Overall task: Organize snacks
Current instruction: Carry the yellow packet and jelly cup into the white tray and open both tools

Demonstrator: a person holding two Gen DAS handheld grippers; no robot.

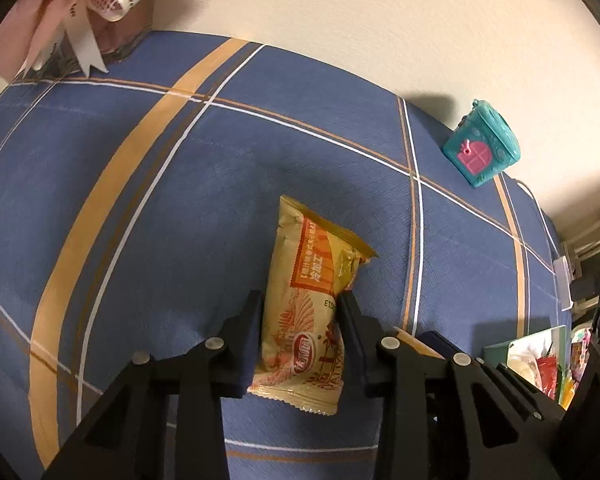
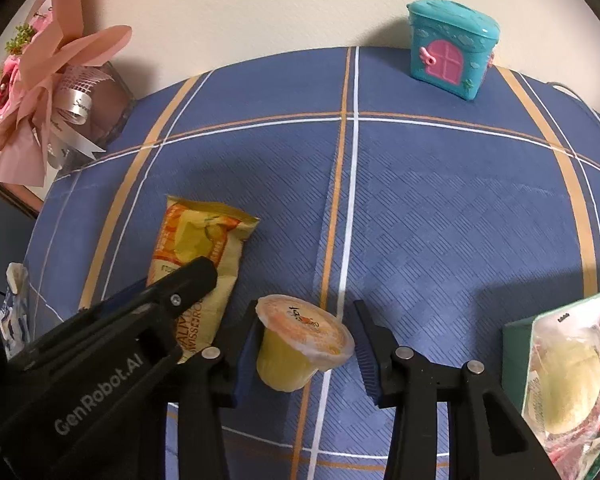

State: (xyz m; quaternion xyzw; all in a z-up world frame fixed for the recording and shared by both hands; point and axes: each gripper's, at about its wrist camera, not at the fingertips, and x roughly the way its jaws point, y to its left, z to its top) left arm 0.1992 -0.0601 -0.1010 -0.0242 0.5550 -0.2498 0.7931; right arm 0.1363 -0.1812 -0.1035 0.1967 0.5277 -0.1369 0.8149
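A yellow cake packet lies on the blue plaid tablecloth. My left gripper has its two fingers pressed against the packet's sides and is shut on it. The packet and the left gripper's body also show in the right wrist view. A yellow jelly cup with a peel lid sits tilted on the cloth between the fingers of my right gripper. The right gripper is open: its left finger touches the cup, its right finger stands apart.
A green box holding several snacks stands at the right edge; it also shows in the left wrist view. A teal toy house stands at the back by the wall. A pink bouquet sits back left. A small white pouch lies at the left edge.
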